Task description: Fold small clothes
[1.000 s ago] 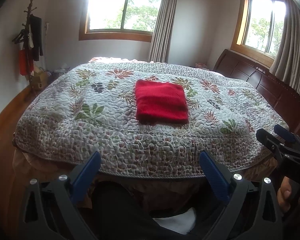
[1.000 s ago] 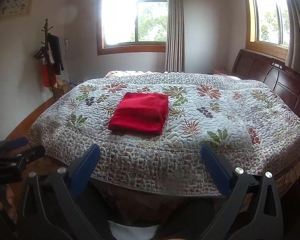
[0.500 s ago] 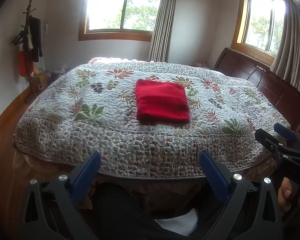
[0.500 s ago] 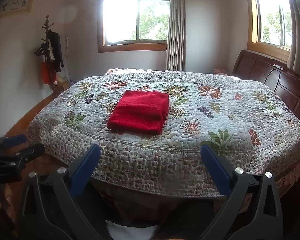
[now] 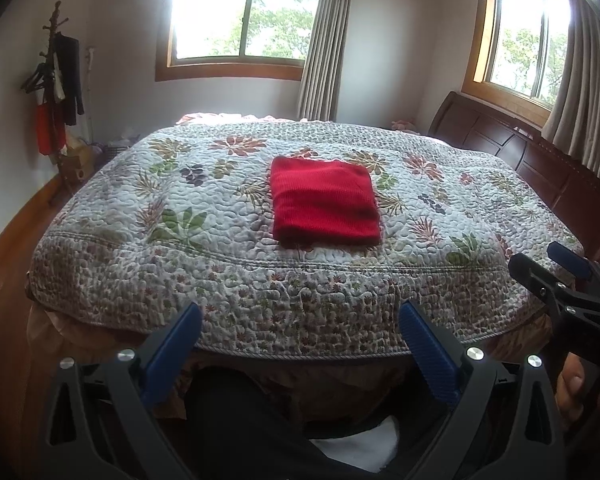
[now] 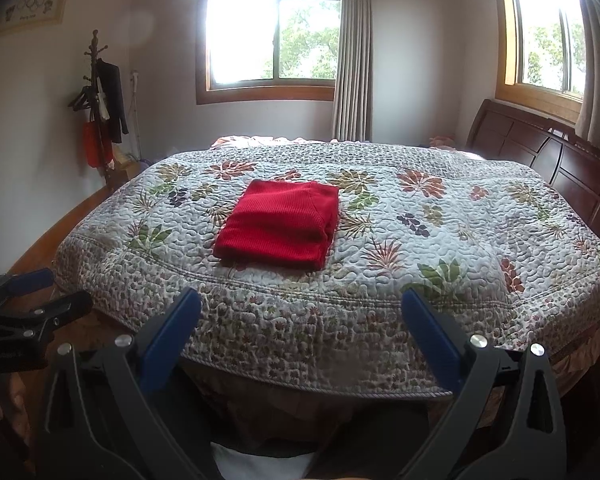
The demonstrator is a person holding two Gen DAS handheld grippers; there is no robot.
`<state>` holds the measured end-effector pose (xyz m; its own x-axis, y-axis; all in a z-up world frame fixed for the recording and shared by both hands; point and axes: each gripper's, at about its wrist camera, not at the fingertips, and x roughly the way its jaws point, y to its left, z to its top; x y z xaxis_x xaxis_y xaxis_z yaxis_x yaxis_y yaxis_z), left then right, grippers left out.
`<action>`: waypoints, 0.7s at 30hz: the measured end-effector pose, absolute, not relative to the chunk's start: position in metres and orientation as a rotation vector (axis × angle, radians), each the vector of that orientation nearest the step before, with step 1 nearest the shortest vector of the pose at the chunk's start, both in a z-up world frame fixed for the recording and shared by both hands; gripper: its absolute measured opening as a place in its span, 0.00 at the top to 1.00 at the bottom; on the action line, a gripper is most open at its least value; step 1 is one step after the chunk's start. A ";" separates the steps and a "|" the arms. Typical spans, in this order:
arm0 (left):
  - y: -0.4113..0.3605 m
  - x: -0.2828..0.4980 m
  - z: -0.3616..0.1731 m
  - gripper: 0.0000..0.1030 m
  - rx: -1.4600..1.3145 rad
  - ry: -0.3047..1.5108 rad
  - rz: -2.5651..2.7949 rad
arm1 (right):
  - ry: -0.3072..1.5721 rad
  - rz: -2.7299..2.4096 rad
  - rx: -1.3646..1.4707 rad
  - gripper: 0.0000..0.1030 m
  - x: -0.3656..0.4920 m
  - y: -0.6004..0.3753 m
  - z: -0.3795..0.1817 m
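Left gripper (image 5: 300,328), right gripper (image 6: 300,316) spread, empty; folded red garment (image 5: 324,208) on quilt (image 5: 180,240).

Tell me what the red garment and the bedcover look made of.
Red garment: looks like a ribbed knit, soft and matte, judging by the fine parallel lines and rounded folded edges. Bedcover: a quilted fabric, probably cotton, with puffy stitched swirls, a floral print and a corded hem.

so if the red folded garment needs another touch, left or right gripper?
Left, marginally. The red folded garment sits nearly centred ahead of the left gripper; from the right gripper it lies off toward the left. Both are open, held back off the bed.
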<state>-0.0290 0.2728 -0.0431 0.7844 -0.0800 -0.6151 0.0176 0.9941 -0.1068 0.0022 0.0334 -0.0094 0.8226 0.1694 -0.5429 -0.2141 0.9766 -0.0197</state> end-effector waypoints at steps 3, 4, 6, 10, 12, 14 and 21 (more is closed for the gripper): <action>0.271 -0.030 -0.045 0.04 -0.096 0.669 -0.055 | 0.572 0.204 -0.080 0.03 0.003 0.033 -0.010; 0.271 -0.030 -0.046 0.04 -0.096 0.670 -0.055 | 0.573 0.204 -0.080 0.03 0.003 0.033 -0.010; 0.270 -0.031 -0.045 0.04 -0.095 0.670 -0.054 | 0.574 0.203 -0.081 0.03 0.004 0.033 -0.010; 0.269 -0.030 -0.046 0.04 -0.092 0.672 -0.055 | 0.576 0.198 -0.077 0.03 0.002 0.033 -0.013; 0.267 -0.031 -0.046 0.04 -0.089 0.673 -0.056 | 0.574 0.197 -0.076 0.03 0.002 0.032 -0.014; 0.267 -0.030 -0.046 0.04 -0.089 0.674 -0.057 | 0.573 0.195 -0.077 0.03 0.001 0.033 -0.014; 0.266 -0.029 -0.046 0.04 -0.082 0.678 -0.053 | 0.587 0.195 -0.081 0.03 0.001 0.033 -0.018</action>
